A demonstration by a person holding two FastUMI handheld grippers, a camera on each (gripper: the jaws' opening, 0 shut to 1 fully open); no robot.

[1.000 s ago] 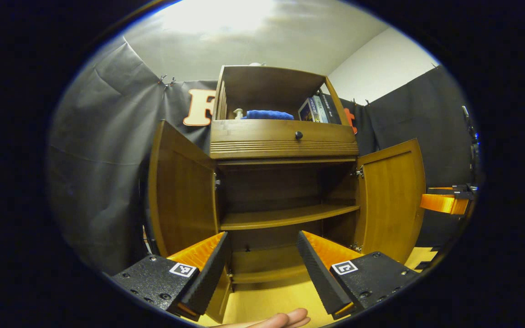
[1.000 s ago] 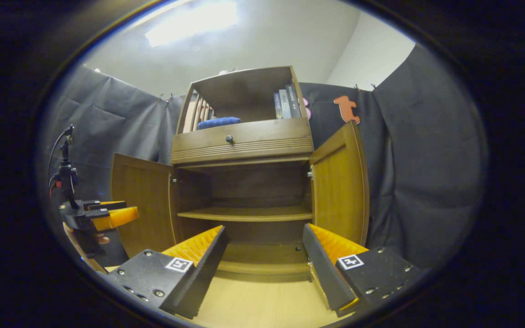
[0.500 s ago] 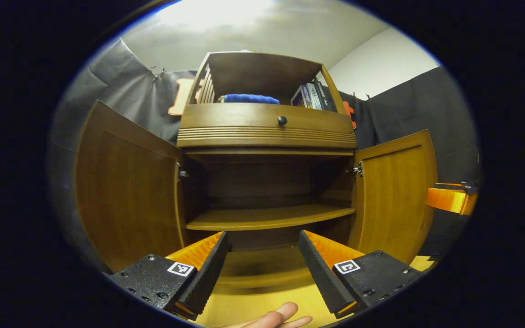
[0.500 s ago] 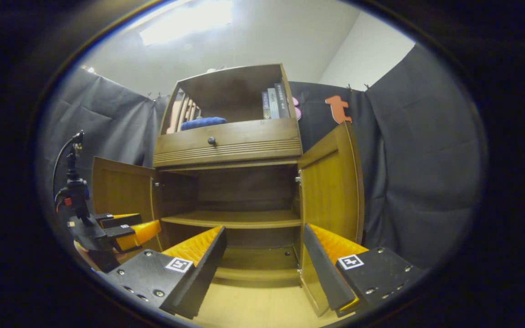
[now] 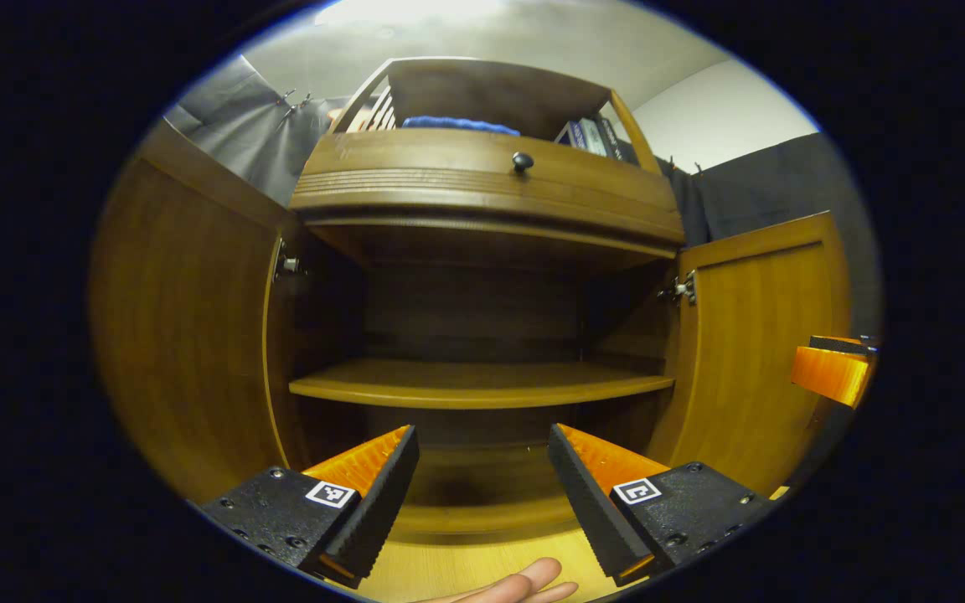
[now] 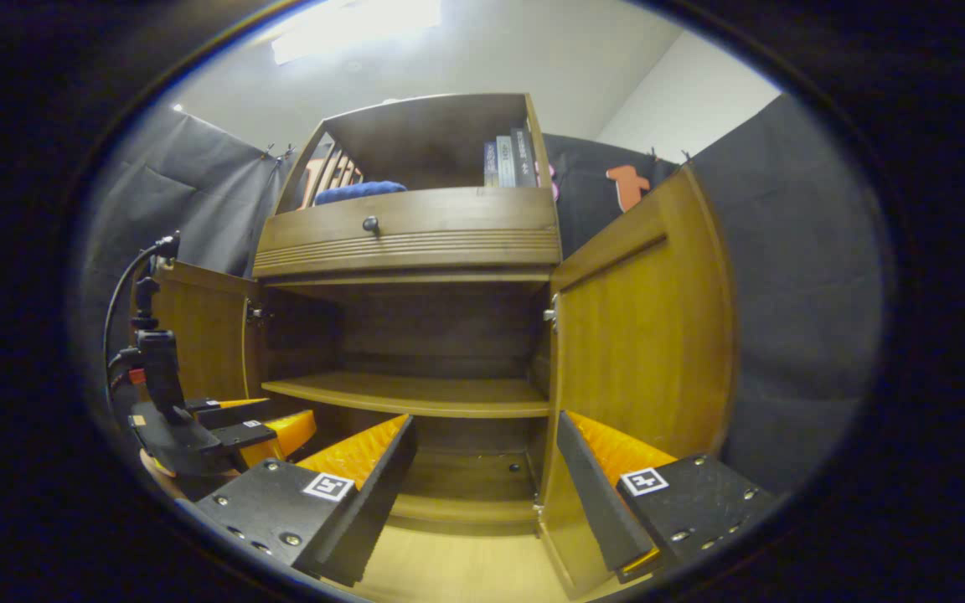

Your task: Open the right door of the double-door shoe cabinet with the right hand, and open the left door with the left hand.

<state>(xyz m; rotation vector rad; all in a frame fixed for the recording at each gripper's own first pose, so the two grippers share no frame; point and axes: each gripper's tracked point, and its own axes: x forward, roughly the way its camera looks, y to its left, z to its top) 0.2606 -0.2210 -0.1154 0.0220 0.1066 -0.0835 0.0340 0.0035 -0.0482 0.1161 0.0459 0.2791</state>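
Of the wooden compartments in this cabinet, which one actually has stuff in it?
The open top cubby above the knobbed wooden drawer: it holds a folded blue cloth and upright books. The lower section's middle shelf behind the open doors looks bare.

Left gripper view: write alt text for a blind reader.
A wooden shoe cabinet stands with both doors swung open, its inner shelf bare. The open left tongs point into it, holding nothing; a drawer with a knob sits above.

A light wooden floor (image 6: pixel 457 569) is seen along the bottom centre of the frame, with the shoe cabinet (image 6: pixel 415 243) stood directly upon it.
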